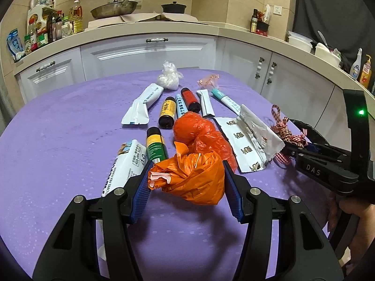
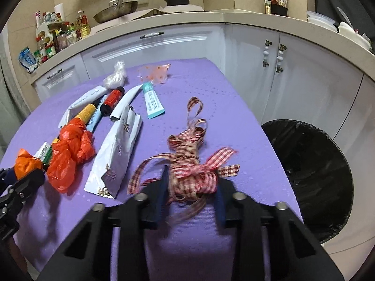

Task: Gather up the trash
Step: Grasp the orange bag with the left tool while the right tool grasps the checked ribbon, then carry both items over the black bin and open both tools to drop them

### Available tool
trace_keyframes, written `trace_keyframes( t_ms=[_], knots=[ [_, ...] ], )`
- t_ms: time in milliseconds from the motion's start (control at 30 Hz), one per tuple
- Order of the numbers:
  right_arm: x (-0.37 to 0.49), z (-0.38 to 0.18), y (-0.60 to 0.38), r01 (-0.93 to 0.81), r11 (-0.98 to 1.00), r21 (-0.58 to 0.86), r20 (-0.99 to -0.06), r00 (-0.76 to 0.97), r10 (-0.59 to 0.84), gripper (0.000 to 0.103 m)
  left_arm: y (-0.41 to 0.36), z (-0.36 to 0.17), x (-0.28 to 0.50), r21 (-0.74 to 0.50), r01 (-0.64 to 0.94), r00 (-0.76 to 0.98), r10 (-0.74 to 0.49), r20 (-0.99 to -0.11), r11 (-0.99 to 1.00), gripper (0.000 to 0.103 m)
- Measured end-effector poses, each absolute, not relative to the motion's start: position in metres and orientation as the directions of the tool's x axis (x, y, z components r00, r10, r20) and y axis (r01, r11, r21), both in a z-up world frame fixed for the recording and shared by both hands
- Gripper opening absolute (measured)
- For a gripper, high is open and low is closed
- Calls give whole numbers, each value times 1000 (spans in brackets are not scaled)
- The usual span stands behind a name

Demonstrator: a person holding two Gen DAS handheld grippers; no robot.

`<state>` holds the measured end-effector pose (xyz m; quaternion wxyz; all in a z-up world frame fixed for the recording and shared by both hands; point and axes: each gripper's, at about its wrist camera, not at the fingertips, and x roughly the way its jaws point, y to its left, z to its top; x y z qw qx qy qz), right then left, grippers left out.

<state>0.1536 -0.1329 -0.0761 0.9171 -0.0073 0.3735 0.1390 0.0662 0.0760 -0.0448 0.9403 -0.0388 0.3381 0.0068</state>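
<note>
My left gripper is shut on a crumpled orange plastic bag just above the purple tablecloth; both blue pads press its sides. In the right wrist view that bag shows at the far left edge. My right gripper is shut on a red-and-white checked ribbon bundle near the table's right edge, with loose loops trailing away from it. From the left wrist view the ribbon and the right gripper sit at the right. A black-lined trash bin stands on the floor right of the table.
More trash lies mid-table: a red plastic bag, a white foil pouch, several small bottles, sachets, a teal tube, a white plastic wad and a pink wrapper. White cabinets and a cluttered counter stand behind.
</note>
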Motion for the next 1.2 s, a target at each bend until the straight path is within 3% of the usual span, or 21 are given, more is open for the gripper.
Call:
trace_keyframes(
  t_ms=[467,867,1200],
  knots=[
    [135,-54,-202,-130,989,74,-628,764,147,23,18,-27,85,-60,86,793,-105,-601,994,55],
    [142,-63,-290,35,998,55,-625,781,7,23,-98,-23,140,-24,267,777,-229,-587,964,55],
    [163,-84,-326,65,994,88,-658,753,9,23,-164,-40,192,5,314,722,-236,-650,949,55]
  ],
)
